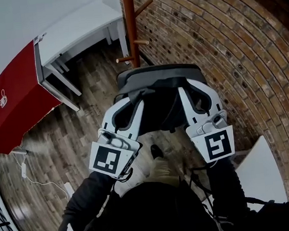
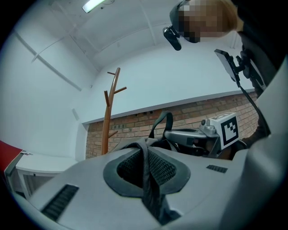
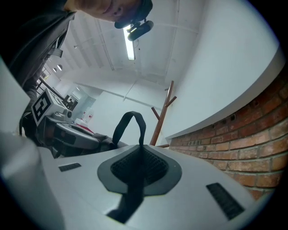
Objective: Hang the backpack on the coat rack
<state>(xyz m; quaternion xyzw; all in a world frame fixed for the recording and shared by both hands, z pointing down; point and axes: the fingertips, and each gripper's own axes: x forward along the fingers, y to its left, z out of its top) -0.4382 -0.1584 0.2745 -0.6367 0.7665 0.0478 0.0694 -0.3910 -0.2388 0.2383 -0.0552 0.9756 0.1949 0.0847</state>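
A dark grey backpack (image 1: 160,93) hangs between my two grippers, just in front of the wooden coat rack (image 1: 131,27). My left gripper (image 1: 127,103) is shut on the backpack's left shoulder strap (image 2: 146,177), a black webbing band pinched between its jaws. My right gripper (image 1: 195,92) is shut on the other strap (image 3: 134,182). The backpack's top carry loop (image 3: 130,122) stands upright and free. In both gripper views the coat rack (image 2: 108,117) rises beyond the bag with bare pegs, apart from it.
A brick wall (image 1: 219,44) runs along the right. A white table (image 1: 75,32) stands left of the rack and a red-covered table (image 1: 16,99) further left. A white cable (image 1: 28,174) lies on the wooden floor. A white board (image 1: 259,172) sits at lower right.
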